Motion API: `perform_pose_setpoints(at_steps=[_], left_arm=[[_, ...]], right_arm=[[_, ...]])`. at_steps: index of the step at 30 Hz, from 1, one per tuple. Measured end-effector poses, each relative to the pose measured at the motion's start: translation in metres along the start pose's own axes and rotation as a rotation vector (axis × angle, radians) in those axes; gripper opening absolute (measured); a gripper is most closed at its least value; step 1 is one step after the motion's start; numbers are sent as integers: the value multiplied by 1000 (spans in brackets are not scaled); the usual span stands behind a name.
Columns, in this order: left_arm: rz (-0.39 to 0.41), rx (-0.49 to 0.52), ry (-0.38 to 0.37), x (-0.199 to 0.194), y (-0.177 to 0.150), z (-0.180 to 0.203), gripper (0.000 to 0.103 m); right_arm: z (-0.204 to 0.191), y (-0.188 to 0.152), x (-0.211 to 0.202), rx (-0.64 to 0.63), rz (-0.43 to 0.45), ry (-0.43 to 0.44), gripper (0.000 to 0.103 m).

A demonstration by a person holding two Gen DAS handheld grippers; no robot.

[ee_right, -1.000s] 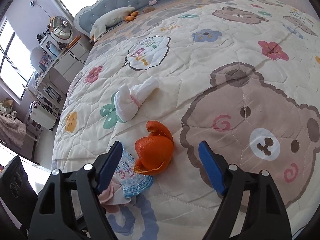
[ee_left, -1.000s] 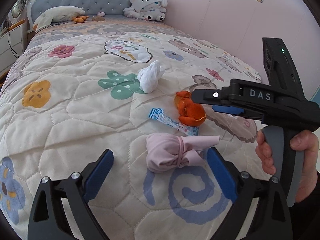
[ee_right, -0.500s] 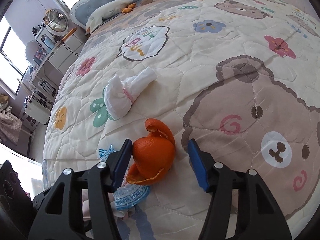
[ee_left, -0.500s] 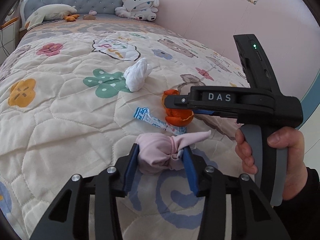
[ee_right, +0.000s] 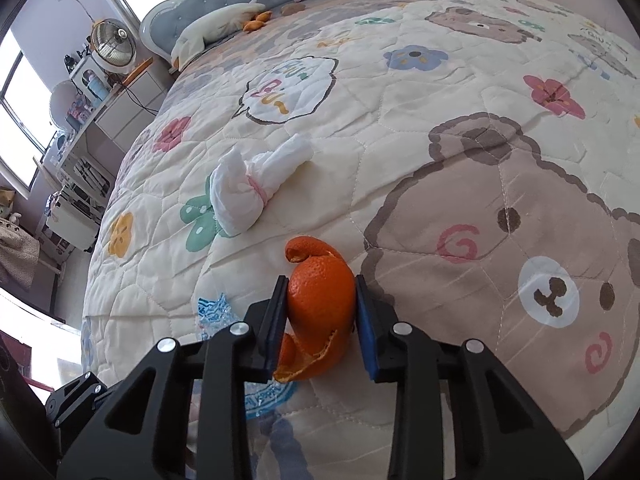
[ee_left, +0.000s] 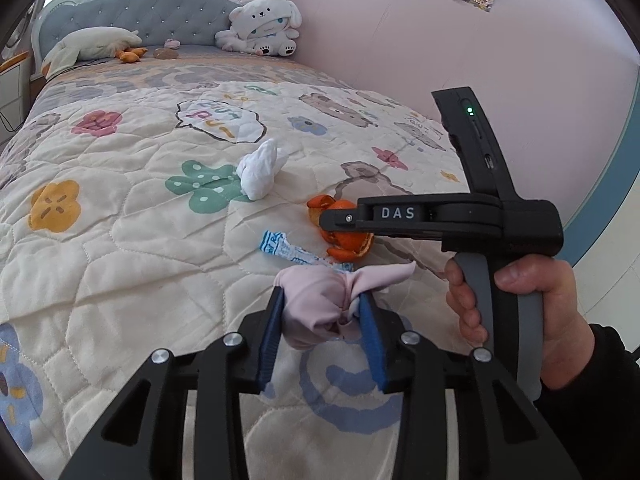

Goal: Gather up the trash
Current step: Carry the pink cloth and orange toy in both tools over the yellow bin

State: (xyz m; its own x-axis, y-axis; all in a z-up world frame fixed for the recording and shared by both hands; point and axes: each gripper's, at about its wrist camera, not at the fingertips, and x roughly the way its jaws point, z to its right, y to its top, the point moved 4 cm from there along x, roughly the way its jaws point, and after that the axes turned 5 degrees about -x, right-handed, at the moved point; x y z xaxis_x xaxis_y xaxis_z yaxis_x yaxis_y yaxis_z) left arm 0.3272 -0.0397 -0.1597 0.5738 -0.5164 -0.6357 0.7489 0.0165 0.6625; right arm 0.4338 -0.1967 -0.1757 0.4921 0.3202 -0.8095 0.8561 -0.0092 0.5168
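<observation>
Claws that gaped a second ago are closing: left claw (ee_left: 322, 320) pinches the knotted pink cloth bundle (ee_left: 320, 300), right claw (ee_right: 320, 320) the orange peel (ee_right: 320, 300). Ahead on the bed (ee_right: 400, 160): blue wrapper (ee_left: 288, 250), farther off white wad (ee_left: 260, 172) remain uncollected.

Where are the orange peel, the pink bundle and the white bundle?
orange peel (ee_right: 320, 292): right wrist view, rounded outer skin.
pink bundle (ee_left: 316, 300): left wrist view, bulging body.
white bundle (ee_right: 236, 196): right wrist view, fat end.
</observation>
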Motion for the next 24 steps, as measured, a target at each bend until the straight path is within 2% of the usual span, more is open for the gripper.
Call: perform_pose_setpoints(at_steps=[12, 24], left_arm=[[31, 13, 10, -33, -2, 5, 34], [68, 29, 32, -74, -11, 13, 34]], right_arm=[[2, -7, -34, 10, 56, 4, 28], [-3, -27, -91, 8, 129, 15, 28]])
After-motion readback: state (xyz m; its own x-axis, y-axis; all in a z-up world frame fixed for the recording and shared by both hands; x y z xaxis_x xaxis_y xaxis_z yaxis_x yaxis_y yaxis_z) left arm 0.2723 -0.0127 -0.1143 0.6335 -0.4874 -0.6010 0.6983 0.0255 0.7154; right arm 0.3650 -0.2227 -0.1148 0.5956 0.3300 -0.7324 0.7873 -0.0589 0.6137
